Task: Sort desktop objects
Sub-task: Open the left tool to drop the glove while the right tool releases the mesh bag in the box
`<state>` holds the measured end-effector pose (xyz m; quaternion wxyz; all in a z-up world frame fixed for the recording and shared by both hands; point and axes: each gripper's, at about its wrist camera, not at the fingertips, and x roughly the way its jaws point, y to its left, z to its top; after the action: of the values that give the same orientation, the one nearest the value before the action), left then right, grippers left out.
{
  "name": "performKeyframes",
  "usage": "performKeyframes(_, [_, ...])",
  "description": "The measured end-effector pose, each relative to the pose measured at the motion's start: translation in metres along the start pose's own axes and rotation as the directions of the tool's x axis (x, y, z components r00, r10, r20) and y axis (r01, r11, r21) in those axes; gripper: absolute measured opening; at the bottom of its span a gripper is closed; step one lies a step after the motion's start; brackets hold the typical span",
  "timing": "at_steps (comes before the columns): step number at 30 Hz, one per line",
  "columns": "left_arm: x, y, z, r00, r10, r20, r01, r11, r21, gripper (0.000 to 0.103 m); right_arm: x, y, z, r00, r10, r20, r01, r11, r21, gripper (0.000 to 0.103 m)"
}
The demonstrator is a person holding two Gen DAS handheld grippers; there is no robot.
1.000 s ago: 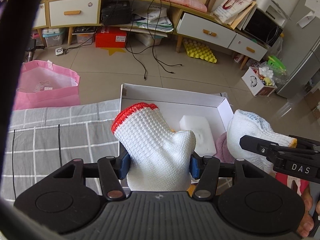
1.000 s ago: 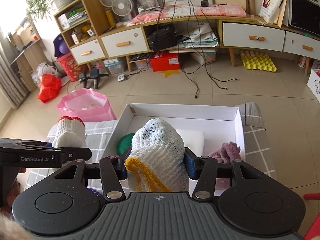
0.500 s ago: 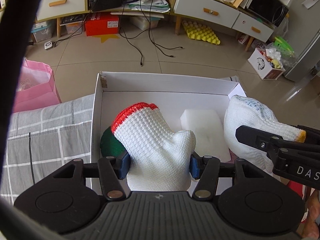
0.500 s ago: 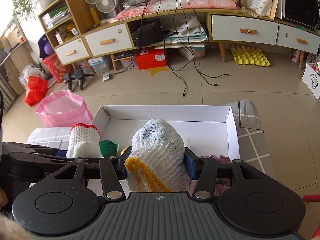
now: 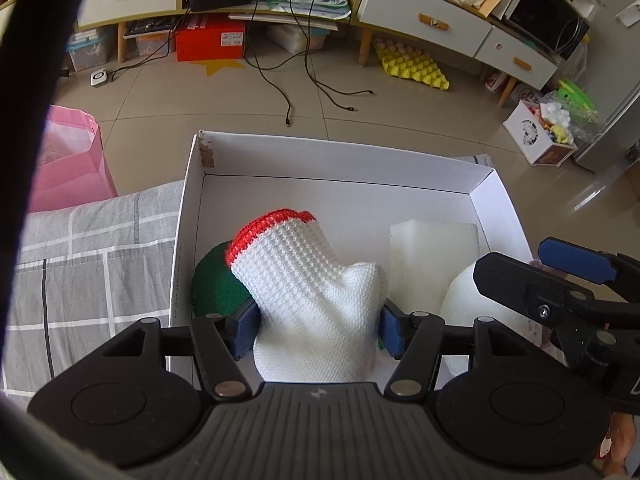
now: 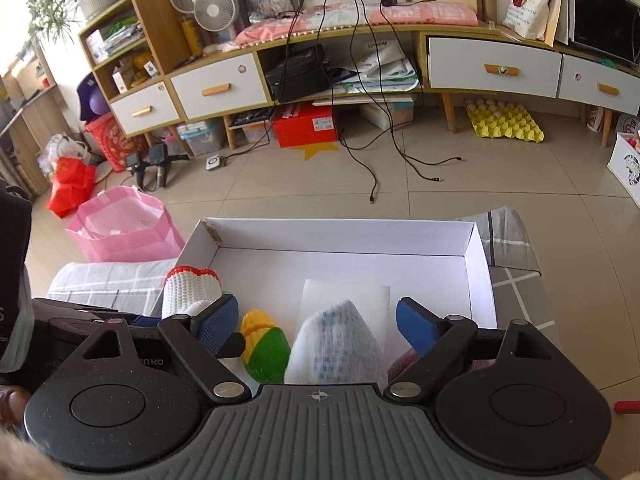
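Right wrist, glove [image 6: 336, 344] between opening fingers [image 6: 416, 326]

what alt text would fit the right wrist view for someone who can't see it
The right gripper hangs over a white box, its jaws opening with a pale knit glove loose between them. In the box lie a toy corn and a foam block; the left gripper holds a red-cuffed glove at the left.
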<state>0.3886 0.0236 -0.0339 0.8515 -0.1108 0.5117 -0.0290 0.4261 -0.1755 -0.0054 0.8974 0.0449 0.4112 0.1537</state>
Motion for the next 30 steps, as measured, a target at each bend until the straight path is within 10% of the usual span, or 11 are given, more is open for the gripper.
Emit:
performKeyframes(18, [-0.056, -0.003, -0.004, 0.996, -0.022, 0.084, 0.022, 1.0, -0.007, 0.061, -0.041, 0.003, 0.009, 0.999, 0.011, 0.037, -0.01, 1.0, -0.024, 0.089])
performKeyframes(30, [-0.073, 0.038, -0.092, 0.996, -0.018, -0.084, 0.011, 0.997, -0.077, 0.064, -0.078, 0.015, -0.048, 0.988, 0.034, -0.153, -0.041, 0.998, -0.041, 0.101])
